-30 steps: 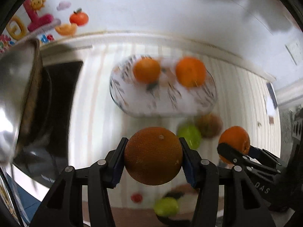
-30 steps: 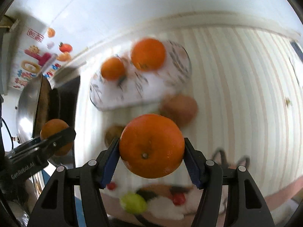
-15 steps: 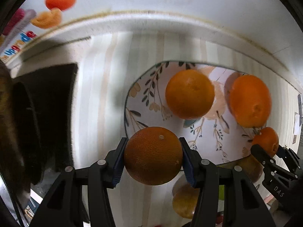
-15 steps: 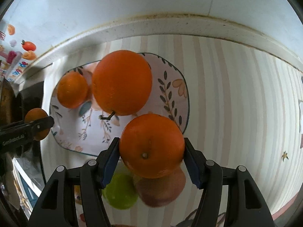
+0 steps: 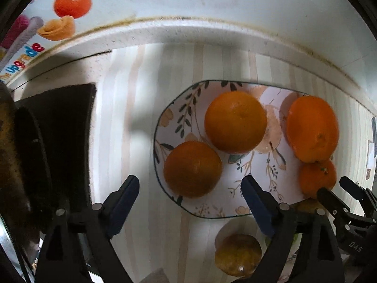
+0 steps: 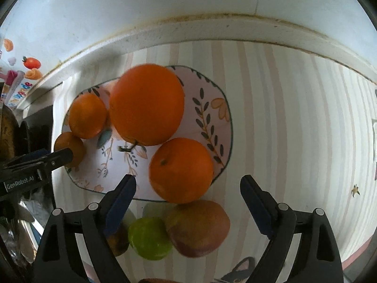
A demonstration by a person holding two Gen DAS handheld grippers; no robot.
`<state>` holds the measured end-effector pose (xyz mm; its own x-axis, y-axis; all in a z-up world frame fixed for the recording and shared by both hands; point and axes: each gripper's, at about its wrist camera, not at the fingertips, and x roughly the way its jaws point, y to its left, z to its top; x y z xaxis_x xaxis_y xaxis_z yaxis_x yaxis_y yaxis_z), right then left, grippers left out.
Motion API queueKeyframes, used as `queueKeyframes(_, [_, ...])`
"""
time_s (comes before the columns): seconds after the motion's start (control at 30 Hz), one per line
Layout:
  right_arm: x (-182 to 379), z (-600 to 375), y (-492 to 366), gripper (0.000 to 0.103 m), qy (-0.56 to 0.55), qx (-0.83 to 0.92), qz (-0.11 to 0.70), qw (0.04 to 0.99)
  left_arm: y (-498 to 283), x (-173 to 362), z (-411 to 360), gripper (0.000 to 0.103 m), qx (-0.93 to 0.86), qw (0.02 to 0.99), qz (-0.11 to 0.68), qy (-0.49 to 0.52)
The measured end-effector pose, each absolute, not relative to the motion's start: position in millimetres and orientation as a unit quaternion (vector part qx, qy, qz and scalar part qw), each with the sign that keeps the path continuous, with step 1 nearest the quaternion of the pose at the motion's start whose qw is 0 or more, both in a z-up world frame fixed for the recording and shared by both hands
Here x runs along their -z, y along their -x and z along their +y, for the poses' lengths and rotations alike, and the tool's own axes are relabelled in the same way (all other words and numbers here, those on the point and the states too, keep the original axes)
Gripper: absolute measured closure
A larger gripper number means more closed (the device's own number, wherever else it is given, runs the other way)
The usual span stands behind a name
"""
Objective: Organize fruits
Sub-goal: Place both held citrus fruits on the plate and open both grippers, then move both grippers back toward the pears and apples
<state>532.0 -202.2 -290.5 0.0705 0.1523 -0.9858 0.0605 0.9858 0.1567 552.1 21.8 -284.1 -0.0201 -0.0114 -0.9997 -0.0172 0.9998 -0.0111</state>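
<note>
Left gripper (image 5: 190, 197): fingers spread, empty | right gripper (image 6: 188, 194): fingers spread, empty | plate (image 6: 219, 118): four oranges | surface (image 6: 294, 118): mango (image 6: 198, 228), lime (image 6: 149, 238)

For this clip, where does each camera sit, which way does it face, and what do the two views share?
Left wrist: on the left gripper, looking down over its open fingers at the floral plate; the right gripper shows at the right edge.
Right wrist: on the right gripper, open, facing the same plate, with a mango and green fruit nearer; the left gripper enters at left.
Shared: the plate, its four oranges, the striped cloth.
</note>
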Motion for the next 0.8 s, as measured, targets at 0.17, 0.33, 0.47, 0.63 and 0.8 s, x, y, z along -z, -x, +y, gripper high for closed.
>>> queueKeyframes(0.17, [262, -201, -517, 0.009, -0.068, -0.022, 0.661, 0.747, -535, 257, 29, 0.014, -0.009, 0.723, 0.691, 0.014])
queueKeyframes(0.33, [231, -195, -495, 0.009, -0.052, -0.015, 0.637, 0.769, -508, 223, 31, 0.014, -0.024, 0.754, 0.656, 0.001])
queueKeyframes(0.47, [207, -190, -472, 0.009, -0.050, -0.007, 0.616, 0.786, -480, 199, 27, 0.014, -0.027, 0.774, 0.632, -0.001])
queueKeyframes(0.63, [178, -183, -444, 0.008, -0.041, 0.000, 0.589, 0.807, -453, 169, 23, 0.014, -0.024, 0.803, 0.595, -0.001])
queueKeyframes(0.8, [145, -179, -414, 0.008, -0.036, 0.002, 0.558, 0.829, -421, 135, 18, 0.014, -0.015, 0.825, 0.565, -0.006])
